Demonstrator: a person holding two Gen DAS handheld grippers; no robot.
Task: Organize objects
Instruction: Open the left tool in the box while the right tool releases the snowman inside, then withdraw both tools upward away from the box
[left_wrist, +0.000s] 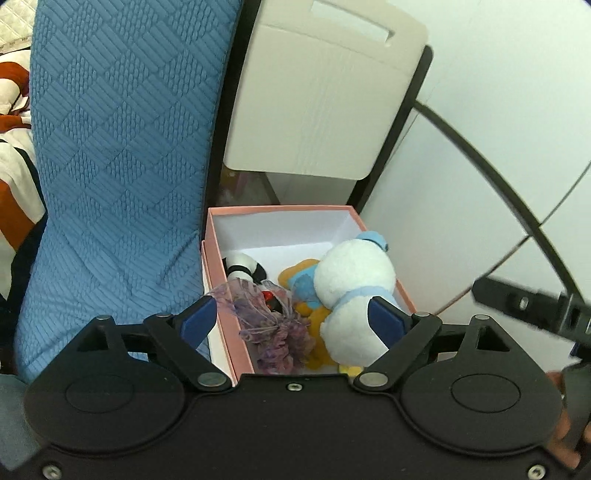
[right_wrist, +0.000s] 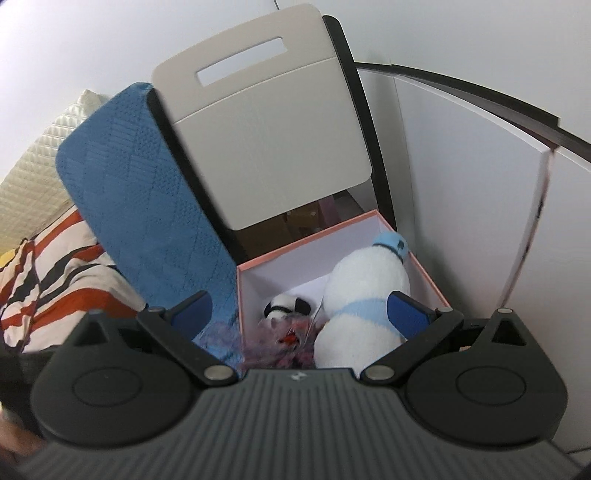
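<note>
A pink box (left_wrist: 216, 280) with a white inside sits on the floor beside the bed. In it lie a white duck plush with a blue cap (left_wrist: 351, 280), a black-and-white plush (left_wrist: 242, 266), a purple mesh pouch (left_wrist: 269, 325) and an orange-and-blue toy (left_wrist: 301, 282). My left gripper (left_wrist: 295, 317) is open and empty, hovering above the box's near end. In the right wrist view the box (right_wrist: 428, 275), the duck plush (right_wrist: 365, 291), the black-and-white plush (right_wrist: 286, 305) and the pouch (right_wrist: 273, 343) show below my right gripper (right_wrist: 301, 310), which is open and empty.
A blue quilted mattress edge (left_wrist: 122, 147) rises left of the box. A beige chair back (left_wrist: 317, 99) with a dark frame stands behind it. White cabinet doors (left_wrist: 480, 166) are to the right. A striped blanket (right_wrist: 55, 273) lies on the bed.
</note>
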